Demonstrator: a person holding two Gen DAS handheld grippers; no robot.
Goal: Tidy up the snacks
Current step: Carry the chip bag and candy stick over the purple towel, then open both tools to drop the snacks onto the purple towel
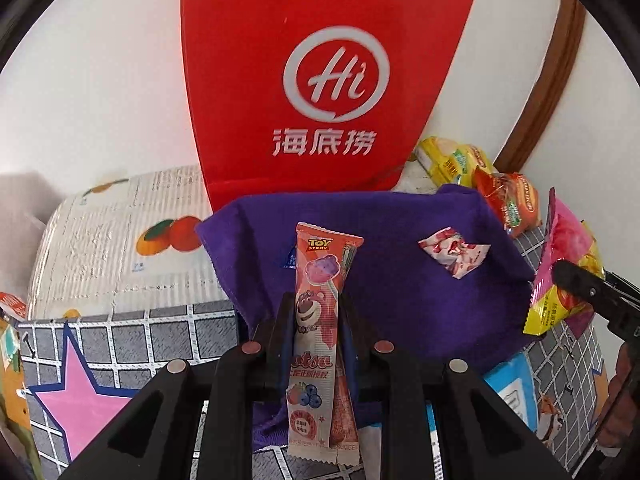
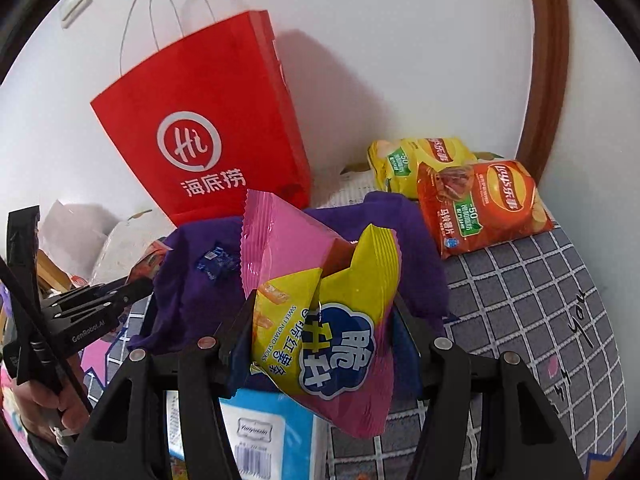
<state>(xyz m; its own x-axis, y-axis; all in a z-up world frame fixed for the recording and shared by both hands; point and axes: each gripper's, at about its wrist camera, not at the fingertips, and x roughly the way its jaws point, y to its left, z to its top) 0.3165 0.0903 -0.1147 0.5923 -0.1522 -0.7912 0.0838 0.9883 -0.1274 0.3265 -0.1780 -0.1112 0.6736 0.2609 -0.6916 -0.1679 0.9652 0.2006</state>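
Observation:
My left gripper (image 1: 316,308) is shut on a long pink Toy Story candy packet (image 1: 318,320), held upright over a purple cloth (image 1: 400,280). My right gripper (image 2: 324,308) is shut on a pink and yellow sweet potato sticks bag (image 2: 332,320); it also shows at the right of the left wrist view (image 1: 560,272). A red paper bag (image 2: 200,128) stands against the wall behind the cloth. A small pink-white wrapper (image 1: 454,254) and a small blue candy (image 2: 216,260) lie on the cloth.
A yellow chip bag (image 2: 416,160) and an orange chip bag (image 2: 480,208) lie at the back right on the grey checked tablecloth (image 2: 540,300). A blue-white box (image 2: 272,432) sits below my right gripper. A fruit-printed carton (image 1: 120,240) stands at the left.

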